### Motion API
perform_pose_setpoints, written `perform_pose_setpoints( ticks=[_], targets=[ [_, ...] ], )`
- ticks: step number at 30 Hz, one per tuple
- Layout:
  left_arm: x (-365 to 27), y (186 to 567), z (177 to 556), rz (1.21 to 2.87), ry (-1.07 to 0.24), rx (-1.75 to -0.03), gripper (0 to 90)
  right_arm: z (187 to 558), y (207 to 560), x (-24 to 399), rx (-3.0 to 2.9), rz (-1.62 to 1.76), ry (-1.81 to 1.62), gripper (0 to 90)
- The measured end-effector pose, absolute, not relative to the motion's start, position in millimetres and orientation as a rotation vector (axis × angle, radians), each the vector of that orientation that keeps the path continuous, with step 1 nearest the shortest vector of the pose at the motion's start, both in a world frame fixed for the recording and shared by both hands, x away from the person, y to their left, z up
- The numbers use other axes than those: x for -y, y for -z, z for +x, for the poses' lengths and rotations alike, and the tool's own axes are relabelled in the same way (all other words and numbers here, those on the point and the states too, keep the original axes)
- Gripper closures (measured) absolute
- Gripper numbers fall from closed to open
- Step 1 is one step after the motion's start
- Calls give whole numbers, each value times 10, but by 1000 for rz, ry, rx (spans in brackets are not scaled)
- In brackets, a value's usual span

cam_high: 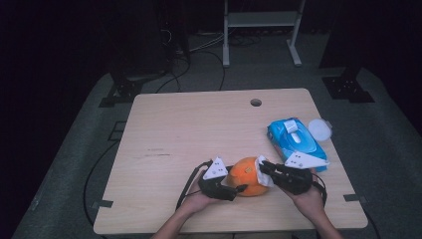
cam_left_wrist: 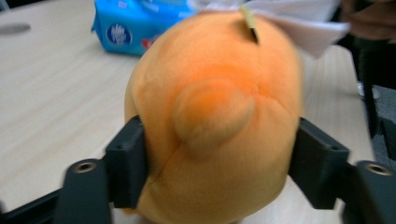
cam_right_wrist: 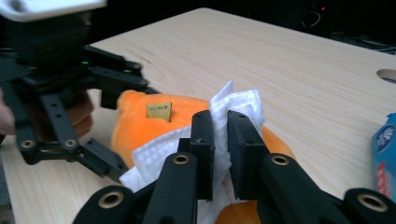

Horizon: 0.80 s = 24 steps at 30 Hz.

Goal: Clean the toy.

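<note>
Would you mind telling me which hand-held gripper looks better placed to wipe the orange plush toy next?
Right. The right hand-held gripper already pinches the white wipe against the orange plush toy, while the left hand-held gripper is clamped around the toy, steadying it.

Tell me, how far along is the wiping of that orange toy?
Done: a white wipe is out of the blue pack. In hand: the left gripper clamps the orange plush toy while the right gripper, shut on the wipe, presses it against the toy. Left: probably more wiping; how much is cleaned can't be told.
</note>
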<state>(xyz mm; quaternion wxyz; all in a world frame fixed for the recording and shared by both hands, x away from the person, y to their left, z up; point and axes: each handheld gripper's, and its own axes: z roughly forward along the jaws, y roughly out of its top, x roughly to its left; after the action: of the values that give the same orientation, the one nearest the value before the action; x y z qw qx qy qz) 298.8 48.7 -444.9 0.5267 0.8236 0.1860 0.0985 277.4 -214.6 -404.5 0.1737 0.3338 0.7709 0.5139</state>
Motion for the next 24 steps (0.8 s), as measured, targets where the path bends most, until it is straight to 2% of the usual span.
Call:
perform_pose_setpoints(
  ticks=[5,10,16,20,24],
  targets=[
    [-526,4281,2951,1985,-237,-442,328,2829,4087,2247,-2189,1016,-1505,806],
    [-528,4326,2983,1992,-205,-521,318,2678,3972,2002,-2198,888,-1502,811],
    [-497,4331,2960,2003,-222,-512,308,2505,3918,1690,-2249,719,-1440,808],
    [-519,4344,2981,1991,-201,-527,309,2552,3943,1754,-2227,756,-1429,808],
    [-517,4351,2975,1993,-188,-494,285,2659,3996,1990,-2197,862,-1394,806]
  ],
)
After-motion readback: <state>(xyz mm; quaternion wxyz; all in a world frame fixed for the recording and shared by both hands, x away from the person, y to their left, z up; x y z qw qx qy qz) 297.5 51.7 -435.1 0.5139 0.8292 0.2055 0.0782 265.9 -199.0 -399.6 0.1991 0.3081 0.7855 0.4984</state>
